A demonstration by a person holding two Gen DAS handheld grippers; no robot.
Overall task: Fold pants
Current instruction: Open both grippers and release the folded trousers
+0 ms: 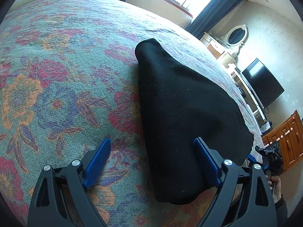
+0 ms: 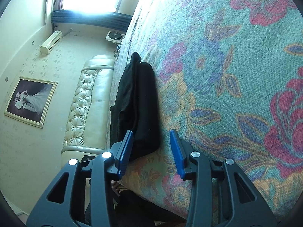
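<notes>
Black pants (image 1: 180, 104), folded into a long thick bundle, lie on a floral bedspread (image 1: 56, 75). My left gripper (image 1: 152, 141) is open wide above the bundle's near end. Its right finger (image 1: 206, 158) is over the black cloth, while the left finger (image 1: 98, 160) is over bare bedspread. In the right wrist view, which is rolled onto its side, the pants (image 2: 136, 98) run away along the bedspread (image 2: 227, 75). My right gripper (image 2: 151, 132) is partly open around their near end. Its left pad (image 2: 124, 151) is at the cloth and the right pad (image 2: 177, 151) stands clear of it.
A cream tufted headboard (image 2: 85, 104) and a framed picture (image 2: 30, 100) are beyond the bed. A television (image 1: 263, 83), a white dresser mirror (image 1: 236, 35) and a wooden cabinet (image 1: 287, 138) stand past the bed's right edge. A person's hand (image 1: 275, 184) shows there.
</notes>
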